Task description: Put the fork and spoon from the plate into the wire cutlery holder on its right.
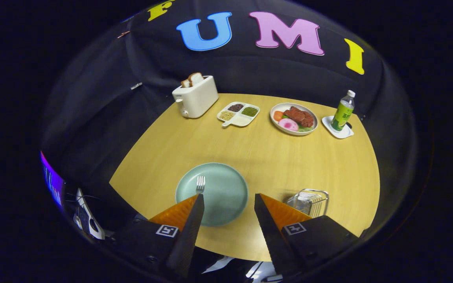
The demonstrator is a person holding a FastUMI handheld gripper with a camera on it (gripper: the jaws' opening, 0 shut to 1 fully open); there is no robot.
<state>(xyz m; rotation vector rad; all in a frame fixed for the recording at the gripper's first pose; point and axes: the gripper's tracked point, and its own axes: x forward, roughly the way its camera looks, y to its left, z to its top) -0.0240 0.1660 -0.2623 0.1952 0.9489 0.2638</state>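
- A white toaster [195, 96] with bread stands far back on the wooden table [163, 157].
- A fork [200, 183] lies on the pale green plate [226, 188], tines just ahead of the left finger.
- The gripper [228, 202] hovers wide open, holding nothing.
- The wire cutlery holder [309, 201] sits right of the plate, beside the right finger.

The gripper [228, 200] hangs with its fingers spread wide, holding nothing.

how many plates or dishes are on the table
4: a green plate with a fork just ahead of the open gripper; beyond, a divided tray, a food plate, a small dish under the bottle.
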